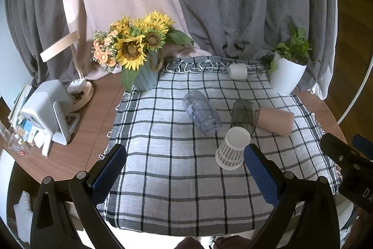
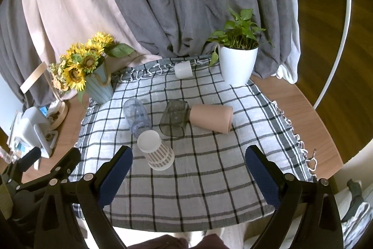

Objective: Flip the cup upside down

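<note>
Several cups sit on a checked cloth (image 1: 174, 155) (image 2: 198, 179). A checked paper cup (image 1: 232, 148) (image 2: 155, 151) stands upside down, base up. A clear bluish cup (image 1: 201, 112) (image 2: 137, 116), a dark smoky cup (image 1: 242, 113) (image 2: 174, 118) and a tan cup (image 1: 276, 120) (image 2: 212, 118) lie on their sides. A small white cup (image 1: 237, 71) (image 2: 183, 70) lies at the far edge. My left gripper (image 1: 186, 169) is open and empty above the near cloth, the paper cup by its right finger. My right gripper (image 2: 188, 172) is open and empty, the paper cup near its left finger.
A sunflower bouquet in a blue pot (image 1: 137, 50) (image 2: 93, 71) stands at the back left. A white pot with a green plant (image 1: 288, 71) (image 2: 237, 60) stands at the back right. A white device (image 1: 46, 109) and lamp base sit on the wooden table at left. Curtains hang behind.
</note>
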### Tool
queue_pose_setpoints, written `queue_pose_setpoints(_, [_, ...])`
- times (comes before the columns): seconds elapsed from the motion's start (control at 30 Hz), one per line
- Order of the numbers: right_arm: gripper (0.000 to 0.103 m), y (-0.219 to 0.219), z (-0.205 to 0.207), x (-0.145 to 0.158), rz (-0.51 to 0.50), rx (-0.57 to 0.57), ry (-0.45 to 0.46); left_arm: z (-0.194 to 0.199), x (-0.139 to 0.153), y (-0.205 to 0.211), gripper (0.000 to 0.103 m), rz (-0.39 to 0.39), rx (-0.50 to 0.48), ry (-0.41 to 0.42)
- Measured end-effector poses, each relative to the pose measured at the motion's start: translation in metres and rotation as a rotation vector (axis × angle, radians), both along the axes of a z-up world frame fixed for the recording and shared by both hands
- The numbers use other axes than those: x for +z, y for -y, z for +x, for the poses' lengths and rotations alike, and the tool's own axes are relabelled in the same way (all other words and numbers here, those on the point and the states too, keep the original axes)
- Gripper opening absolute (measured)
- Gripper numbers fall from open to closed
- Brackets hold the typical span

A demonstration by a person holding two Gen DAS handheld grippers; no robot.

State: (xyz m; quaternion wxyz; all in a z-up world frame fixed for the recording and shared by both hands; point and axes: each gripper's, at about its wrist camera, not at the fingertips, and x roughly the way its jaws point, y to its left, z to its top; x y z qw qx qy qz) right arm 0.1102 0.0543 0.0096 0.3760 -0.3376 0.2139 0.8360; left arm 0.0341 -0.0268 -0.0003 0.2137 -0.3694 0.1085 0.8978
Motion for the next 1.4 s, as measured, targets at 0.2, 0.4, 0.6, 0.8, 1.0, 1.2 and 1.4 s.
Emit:
queue_pose_setpoints(0.2, [0.097,0.0017,0.0007,-0.0003,0.001,0.002,0.001,-0.0021,-0.0015,0.0021,0.103,-0.003,0.015,0.004])
queue_pose_setpoints(0.4, [0.097,0.0008,-0.0018,-0.0009,-0.001,0.009,0.006,-0.0035,-0.0018,0.0017,0.103,-0.005,0.016,0.000])
queue_pose_setpoints(0.6, [0.097,0.0003,-0.0022,-0.0011,-0.002,0.009,0.008,-0.0030,-0.0019,0.0018,0.103,-0.005,0.015,0.000])
queue_pose_setpoints(0.8, [0.097,-0.0013,-0.0024,-0.0012,-0.005,0.010,0.010,-0.0052,-0.0050,0.0005,0.103,-0.010,0.013,0.008])
queue_pose_setpoints(1.0, [0.097,-0.0029,-0.0021,-0.0023,-0.008,0.009,0.009,-0.0054,-0.0066,-0.0005,0.103,-0.012,0.013,0.010])
queue_pose_setpoints(1.2, [0.097,-0.0035,-0.0025,-0.0027,-0.008,0.009,0.010,-0.0059,-0.0074,-0.0013,0.103,-0.012,0.012,0.011])
queue_pose_setpoints(1.4, [0.097,-0.0040,-0.0028,-0.0024,-0.009,0.010,0.012,-0.0069,-0.0090,-0.0018,0.103,-0.014,0.012,0.016])
